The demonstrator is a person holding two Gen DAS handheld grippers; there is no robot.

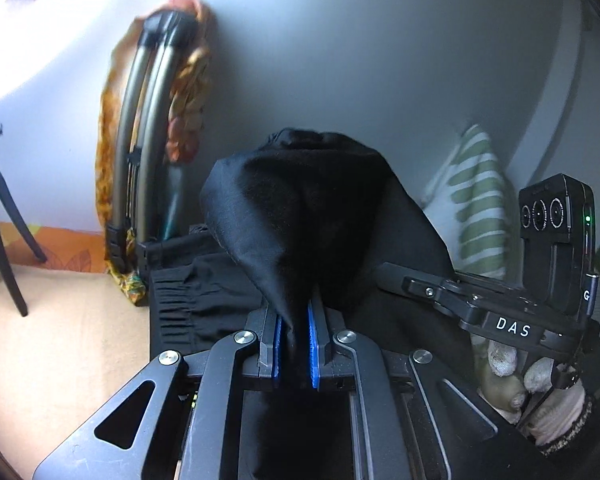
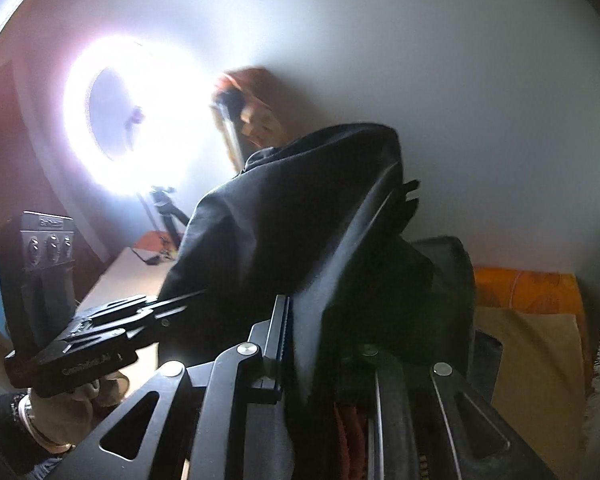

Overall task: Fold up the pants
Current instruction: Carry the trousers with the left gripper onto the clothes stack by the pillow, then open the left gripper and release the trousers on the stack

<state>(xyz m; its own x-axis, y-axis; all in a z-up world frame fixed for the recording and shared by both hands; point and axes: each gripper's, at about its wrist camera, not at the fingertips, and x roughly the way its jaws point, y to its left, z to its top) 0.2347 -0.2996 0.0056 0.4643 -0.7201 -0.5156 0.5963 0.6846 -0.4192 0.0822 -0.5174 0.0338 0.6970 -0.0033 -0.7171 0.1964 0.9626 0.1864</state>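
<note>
- plain pale wall behind, a ring light [image 2: 140, 116] glaring at left in the right wrist view, a folded frame draped with orange patterned cloth [image 1: 156, 152] leaning on the wall, a green-striped pillow [image 1: 476, 208] at right.
- surface is a tan sheet [image 1: 60, 340], looks like a bed rather than a counter; can't be sure.
- black pants [image 1: 300, 208] partly lifted: one bunch rises in front of the left tool [image 1: 296, 344], the elastic waistband [image 1: 180, 300] lies flat on the sheet below.
- left tool pressed together, blue pads [image 1: 313, 344] pinching a thin fold of the pants.
- right tool [image 2: 324, 320] also pinching black fabric; the far pad is hidden by cloth, so grip depth unclear.
- both tools close together, each visible in the other's camera, gloved hands on the handles.
- risks: the thin pinch at left could slip if the cloth is pulled taut; uneven carry would skew the fold; the bunched fabric may land wrinkled over the waistband.
</note>
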